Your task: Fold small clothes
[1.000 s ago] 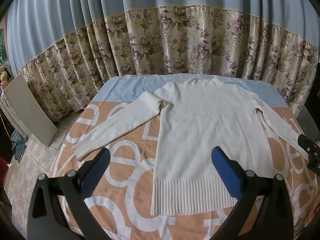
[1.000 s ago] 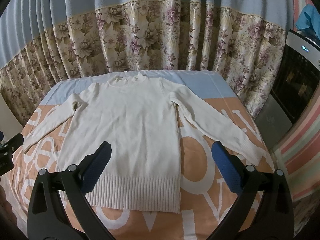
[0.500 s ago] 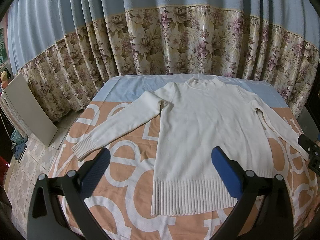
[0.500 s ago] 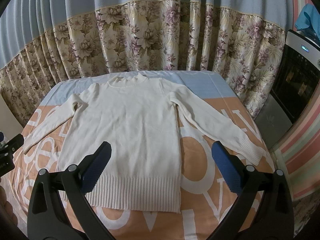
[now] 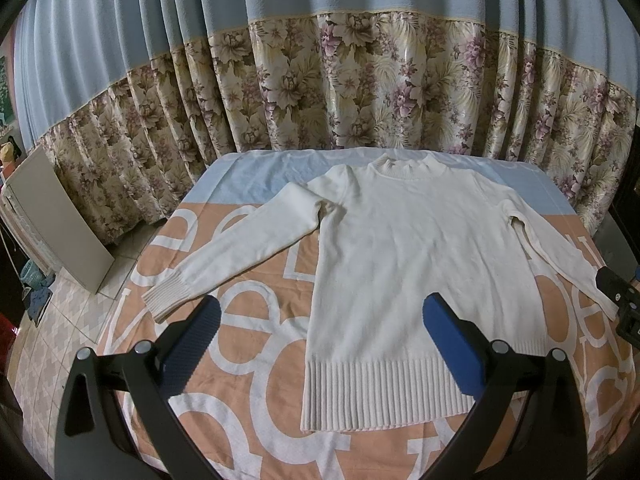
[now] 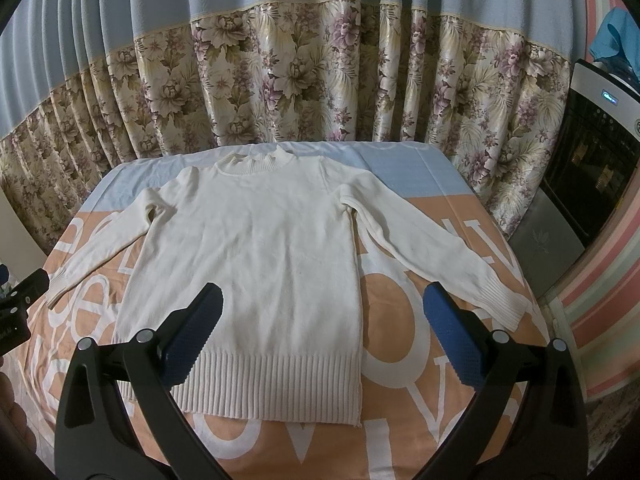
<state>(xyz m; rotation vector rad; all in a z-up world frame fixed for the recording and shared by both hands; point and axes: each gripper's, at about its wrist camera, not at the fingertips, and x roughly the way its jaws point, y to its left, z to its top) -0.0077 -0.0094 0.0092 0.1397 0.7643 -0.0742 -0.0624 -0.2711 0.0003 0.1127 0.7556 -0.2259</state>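
A: What is the sweater point(image 5: 416, 248) made of?
B: Soft cream knit, matt, with ribbed bands at the hem, cuffs and collar.
A: And the cover point(image 6: 400, 320) under it?
B: Printed cloth, matt, slightly creased, peach and pale blue with white letters.
A: The curtain point(image 5: 360, 80)?
B: Pleated fabric; its floral lower band has a faint sheen, the blue upper part looks dull.
A: The left gripper point(image 5: 320, 344) and right gripper point(image 6: 320, 340)?
B: Black hard plastic, smooth, with blue pads point(image 6: 452, 340) of finely dimpled rubbery texture and small shiny metal rivets.
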